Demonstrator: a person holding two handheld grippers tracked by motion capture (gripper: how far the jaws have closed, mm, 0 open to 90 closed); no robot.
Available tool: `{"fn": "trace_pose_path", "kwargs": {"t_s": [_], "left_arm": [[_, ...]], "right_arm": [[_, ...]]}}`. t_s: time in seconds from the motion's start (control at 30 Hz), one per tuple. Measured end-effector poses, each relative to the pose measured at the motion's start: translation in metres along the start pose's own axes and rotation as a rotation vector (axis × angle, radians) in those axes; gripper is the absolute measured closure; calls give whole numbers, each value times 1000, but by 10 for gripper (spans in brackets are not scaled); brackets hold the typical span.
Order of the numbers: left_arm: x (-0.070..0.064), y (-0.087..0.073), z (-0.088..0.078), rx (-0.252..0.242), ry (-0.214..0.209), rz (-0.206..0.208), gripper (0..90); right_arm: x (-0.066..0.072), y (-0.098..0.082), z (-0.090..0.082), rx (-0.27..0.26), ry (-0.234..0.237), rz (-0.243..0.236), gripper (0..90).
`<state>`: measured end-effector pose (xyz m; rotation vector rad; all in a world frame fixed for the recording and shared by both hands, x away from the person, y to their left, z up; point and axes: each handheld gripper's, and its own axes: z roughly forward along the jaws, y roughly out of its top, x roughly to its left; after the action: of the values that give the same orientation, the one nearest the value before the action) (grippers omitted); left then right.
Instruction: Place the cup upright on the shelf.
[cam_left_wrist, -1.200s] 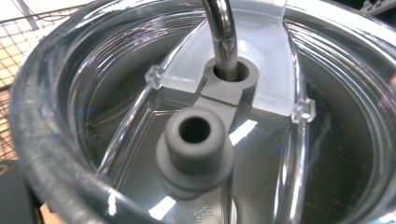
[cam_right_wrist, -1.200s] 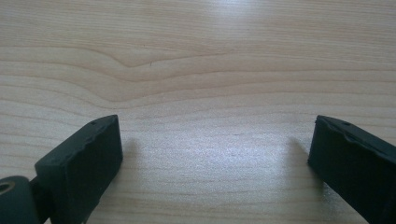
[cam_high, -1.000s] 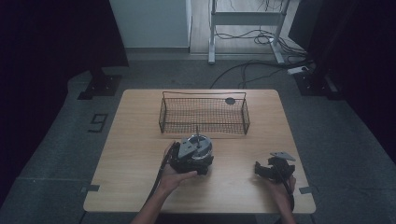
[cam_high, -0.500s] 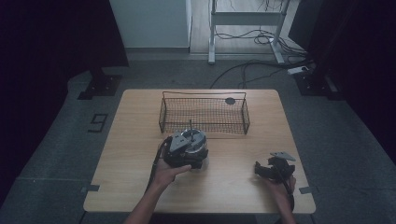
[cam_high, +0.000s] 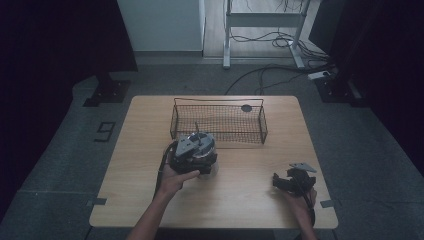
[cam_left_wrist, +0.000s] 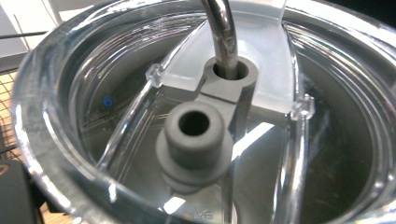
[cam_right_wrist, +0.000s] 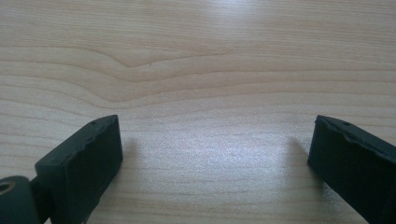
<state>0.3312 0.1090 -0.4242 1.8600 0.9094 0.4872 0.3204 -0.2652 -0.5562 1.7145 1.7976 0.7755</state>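
A clear plastic cup (cam_high: 206, 159) with a see-through lid (cam_left_wrist: 140, 70) sits in my left gripper (cam_high: 192, 152), just in front of the wire basket (cam_high: 220, 131). The lid carries a grey rubber plug (cam_left_wrist: 195, 135), and a metal straw (cam_left_wrist: 223, 32) rises through a grey socket beside it. The left gripper view is pressed up close to the lid, with its jaws hidden; the cup travels with the gripper. My right gripper (cam_right_wrist: 215, 158) stands open with bare wood between its pads (cam_right_wrist: 84, 163). It rests low on the table at the front right (cam_high: 292, 182).
The black wire basket stands at the back middle of the wooden table (cam_high: 150, 200). A small black disc (cam_high: 246, 107) lies by its far right corner. Cables run across the floor (cam_high: 270, 75) behind the table.
My left gripper has carried the cup a little to the left and toward the basket. The right gripper has stayed put.
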Motion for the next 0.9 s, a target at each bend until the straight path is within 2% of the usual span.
{"fn": "trace_pose_path", "kwargs": {"t_s": [0.9], "left_arm": [[20, 18, 2, -5, 38, -8, 40]], "right_arm": [[0, 0, 0, 0, 0, 2, 29]]}}
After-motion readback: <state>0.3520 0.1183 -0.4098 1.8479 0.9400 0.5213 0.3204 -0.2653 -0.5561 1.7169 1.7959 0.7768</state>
